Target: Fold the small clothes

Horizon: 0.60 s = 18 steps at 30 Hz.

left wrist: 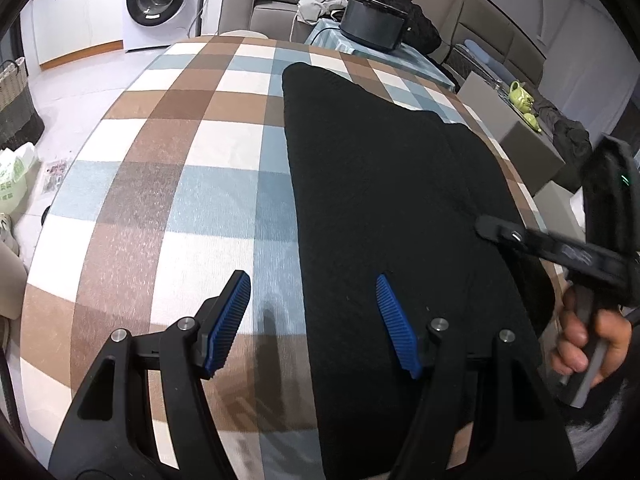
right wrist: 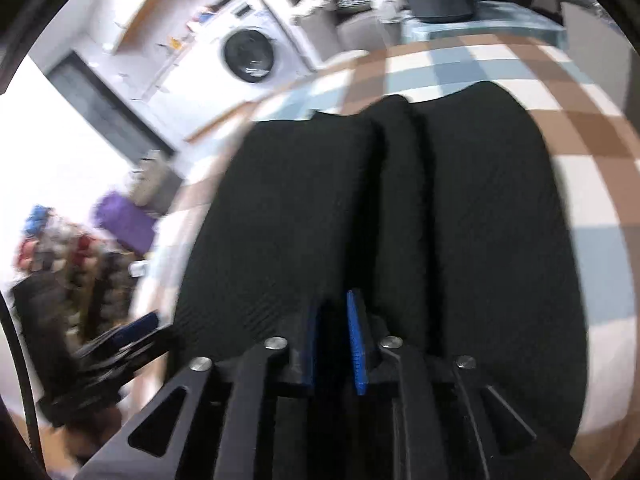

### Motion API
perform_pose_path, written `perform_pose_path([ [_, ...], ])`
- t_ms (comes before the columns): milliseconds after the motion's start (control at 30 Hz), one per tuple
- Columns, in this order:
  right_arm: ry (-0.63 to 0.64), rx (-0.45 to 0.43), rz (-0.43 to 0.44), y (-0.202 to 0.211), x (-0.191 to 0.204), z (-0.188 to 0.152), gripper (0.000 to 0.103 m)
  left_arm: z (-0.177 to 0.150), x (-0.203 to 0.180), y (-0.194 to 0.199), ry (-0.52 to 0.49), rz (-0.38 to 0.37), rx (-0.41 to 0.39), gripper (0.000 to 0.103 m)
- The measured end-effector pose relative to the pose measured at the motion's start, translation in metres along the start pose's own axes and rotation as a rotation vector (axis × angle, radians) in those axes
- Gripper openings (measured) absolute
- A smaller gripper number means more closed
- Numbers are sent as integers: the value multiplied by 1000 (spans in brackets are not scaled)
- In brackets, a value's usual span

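While my right gripper (right wrist: 335, 344) pinched the black garment (left wrist: 384, 184), my left gripper (left wrist: 314, 320) hovered spread over its left edge; I judged a level lift best.

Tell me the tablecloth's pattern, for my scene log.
The tablecloth is checked in brown, white and light blue; clearest in the left wrist view.

Legible text: I find none to record. The washing machine (left wrist: 158, 0) carries a small label strip on its top panel, too small for me to read. The white-and-green plastic bag (left wrist: 14, 182) on the floor shows green printed characters, which I cannot make out. The right-wrist view is motion-blurred; I read nothing in it.
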State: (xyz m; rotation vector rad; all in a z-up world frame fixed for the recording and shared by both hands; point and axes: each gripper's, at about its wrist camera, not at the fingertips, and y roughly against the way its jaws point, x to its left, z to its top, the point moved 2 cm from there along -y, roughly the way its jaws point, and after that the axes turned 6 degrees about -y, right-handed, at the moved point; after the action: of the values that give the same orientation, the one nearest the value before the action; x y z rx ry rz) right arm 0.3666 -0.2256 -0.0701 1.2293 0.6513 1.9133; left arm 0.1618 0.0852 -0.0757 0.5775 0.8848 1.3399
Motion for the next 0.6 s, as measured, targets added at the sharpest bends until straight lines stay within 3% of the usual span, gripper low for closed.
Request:
perform_pose_path([
  [133, 21, 55, 104, 22, 2, -40, 25, -11, -4, 5, -20, -11, 10, 63],
  [300, 31, 47, 99, 35, 4, -76, 25, -30, -14, 14, -53, -33, 17, 63],
  [333, 33, 27, 87, 34, 4, -79, 20, -34, -17, 15, -61, -33, 20, 63],
  [367, 46, 20, 76, 32, 6, -78, 6, -38, -18, 16, -67, -33, 24, 63],
  [467, 95, -53, 124, 49, 19, -77, 5, -46, -20, 17, -77, -21, 36, 63],
  [533, 112, -42, 92, 50, 21, -76, 5, -51, -17, 19, -65, -24, 37, 63],
  [600, 115, 8, -16, 38, 14, -78, 5, -55, -14, 21, -54, -18, 41, 64],
])
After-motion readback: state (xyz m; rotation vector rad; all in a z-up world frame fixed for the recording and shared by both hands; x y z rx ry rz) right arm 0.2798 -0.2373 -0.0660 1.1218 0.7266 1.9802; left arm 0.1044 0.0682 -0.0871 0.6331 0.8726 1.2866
